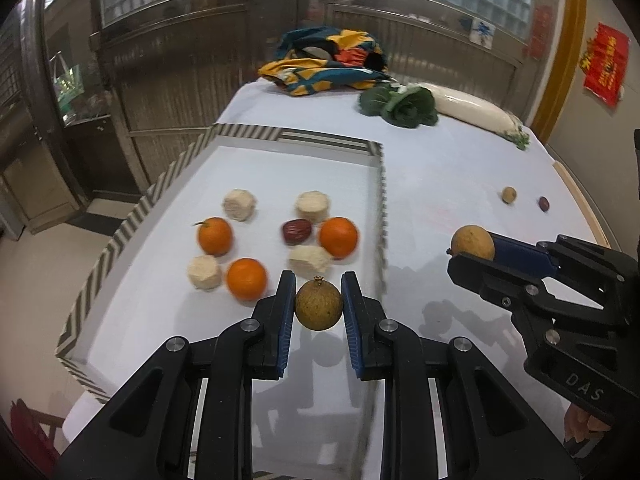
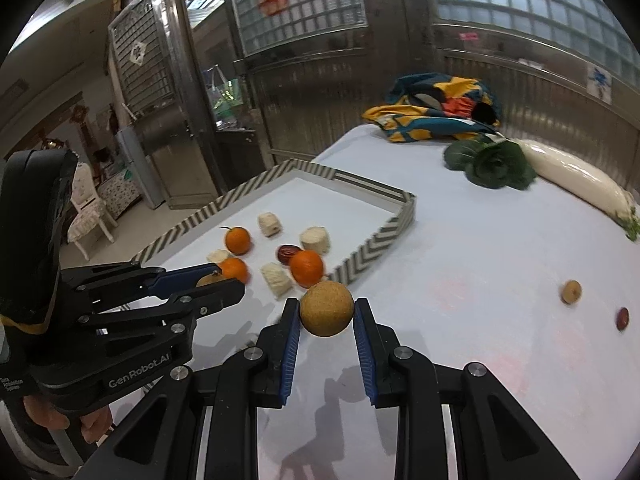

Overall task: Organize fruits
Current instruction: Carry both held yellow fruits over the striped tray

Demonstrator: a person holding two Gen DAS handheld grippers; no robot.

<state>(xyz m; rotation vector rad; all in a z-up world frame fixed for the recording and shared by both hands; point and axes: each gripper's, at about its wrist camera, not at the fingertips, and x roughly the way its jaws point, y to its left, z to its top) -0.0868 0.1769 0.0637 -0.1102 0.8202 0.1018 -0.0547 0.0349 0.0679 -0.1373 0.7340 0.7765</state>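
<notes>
Both grippers are carrying fruit. Left gripper (image 1: 319,308) is clamped tight on a brown longan (image 1: 319,305), its blue pads pressing the fruit's two sides, and it hangs over the near end of the striped tray (image 1: 120,236). Right gripper (image 2: 327,316) pinches a second longan (image 2: 327,309) the same way, jaws only narrowly apart, above the bare cloth just outside the tray's right wall. Gripping each round fruit across its widest part likely keeps it from rolling out, and both seem headed for the tray, where the sorted produce gathers.

Inside the tray lie three oranges (image 1: 215,236), a dark red jujube (image 1: 296,232) and four pale cut chunks (image 1: 239,205) that I cannot identify. Well apart on the right, a loose longan (image 1: 509,194) and another jujube (image 1: 543,203) wait on the white tablecloth (image 1: 440,168). At the far end sit leafy greens (image 1: 404,106), a white radish (image 1: 468,106) and a patterned cloth bundle (image 1: 328,60). Behind stand metal shutters and glass-block windows.
</notes>
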